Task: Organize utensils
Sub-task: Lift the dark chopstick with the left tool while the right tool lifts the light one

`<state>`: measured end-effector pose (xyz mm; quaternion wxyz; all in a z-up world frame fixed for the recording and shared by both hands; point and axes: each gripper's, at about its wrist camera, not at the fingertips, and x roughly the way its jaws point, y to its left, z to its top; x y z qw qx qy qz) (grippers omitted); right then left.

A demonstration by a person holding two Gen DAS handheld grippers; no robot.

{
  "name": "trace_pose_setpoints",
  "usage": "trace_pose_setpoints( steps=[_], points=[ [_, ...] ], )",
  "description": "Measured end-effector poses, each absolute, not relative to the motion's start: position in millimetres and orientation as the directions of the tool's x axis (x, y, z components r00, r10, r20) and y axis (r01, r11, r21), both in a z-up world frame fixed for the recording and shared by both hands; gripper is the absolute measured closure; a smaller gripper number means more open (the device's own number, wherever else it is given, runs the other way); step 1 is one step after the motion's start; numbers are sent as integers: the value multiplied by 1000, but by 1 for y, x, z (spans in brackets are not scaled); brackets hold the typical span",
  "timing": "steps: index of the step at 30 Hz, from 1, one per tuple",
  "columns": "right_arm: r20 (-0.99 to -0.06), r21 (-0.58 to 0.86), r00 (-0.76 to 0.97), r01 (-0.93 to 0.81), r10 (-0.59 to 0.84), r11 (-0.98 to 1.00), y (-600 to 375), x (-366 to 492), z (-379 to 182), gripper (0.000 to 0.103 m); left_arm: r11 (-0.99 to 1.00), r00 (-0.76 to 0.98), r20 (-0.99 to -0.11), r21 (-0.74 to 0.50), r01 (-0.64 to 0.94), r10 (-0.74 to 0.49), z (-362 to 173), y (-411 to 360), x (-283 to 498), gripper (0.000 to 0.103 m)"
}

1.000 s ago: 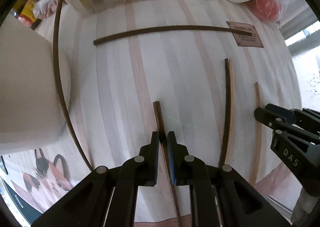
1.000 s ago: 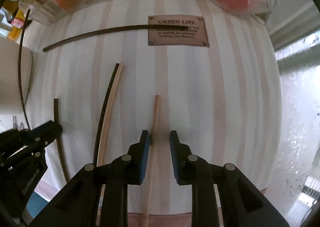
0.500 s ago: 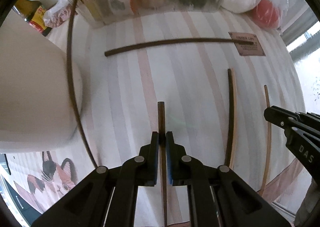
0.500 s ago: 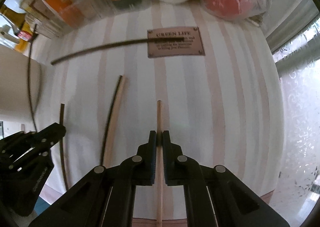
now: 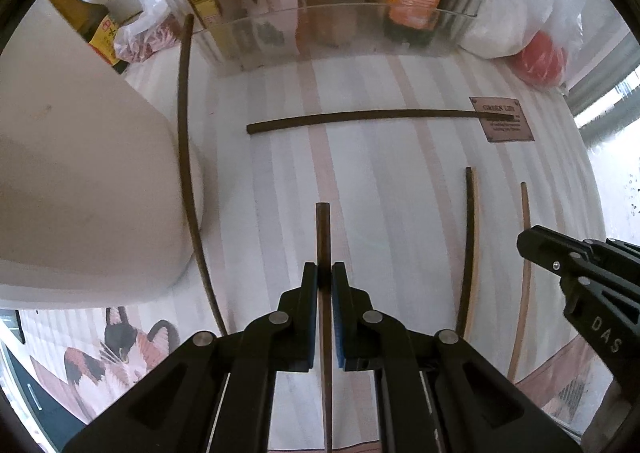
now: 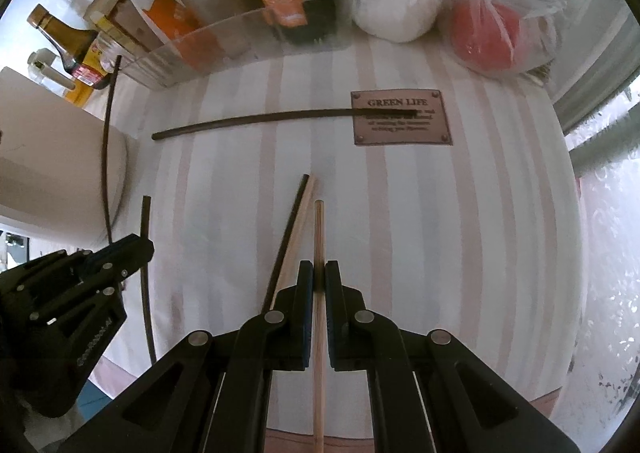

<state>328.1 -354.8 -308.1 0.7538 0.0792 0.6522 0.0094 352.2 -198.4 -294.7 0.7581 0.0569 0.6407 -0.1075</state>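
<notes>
My left gripper [image 5: 324, 280] is shut on a dark brown chopstick [image 5: 322, 233], held just above the striped cloth [image 5: 380, 193]. In the right wrist view my right gripper [image 6: 319, 280] is shut on a light wooden chopstick [image 6: 319, 229], also raised a little. Each gripper shows in the other's view: the right gripper [image 5: 528, 243] at the right edge, the left gripper [image 6: 145, 247] at the left. A dark and a light chopstick [image 6: 298, 213] lie side by side between them. Another dark chopstick [image 6: 256, 120] lies crosswise farther back. One more dark chopstick [image 5: 185, 141] leans along the white container [image 5: 80, 193].
A clear bin [image 5: 340, 33] of packets and bottles stands at the back, with a sauce bottle [image 6: 60, 37] to its left. A plastic bag holding something red [image 5: 540, 57] sits at the back right. A brown label [image 6: 402, 117] is sewn on the cloth. A cat-print mat [image 5: 120, 353] lies near the front left.
The right gripper's fingers closed on the light chopstick. Both grippers rose, lifting their chopsticks off the cloth, and more of the bin at the back came into view.
</notes>
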Motion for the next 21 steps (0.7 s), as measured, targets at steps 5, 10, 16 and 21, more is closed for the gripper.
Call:
trace_pose_setpoints(
  steps=[5,10,16,21],
  points=[
    [-974,159,175,69,145,985,-349,331,-302,97,977,167,-981,-67,202,-101,-287,-180,345,99],
    [-961,193,206,26,183,981,-340,334,-289,97,986,197,-975,-77,149,-106,-275,-159,330,99],
    [-953,217,197,-80,229,973,-313,340,-285,97,994,236,-967,-81,71,-96,-258,-133,314,99],
    [-952,224,178,-148,249,963,-289,341,-289,97,998,251,-966,-65,16,-66,-258,-115,301,99]
  ],
)
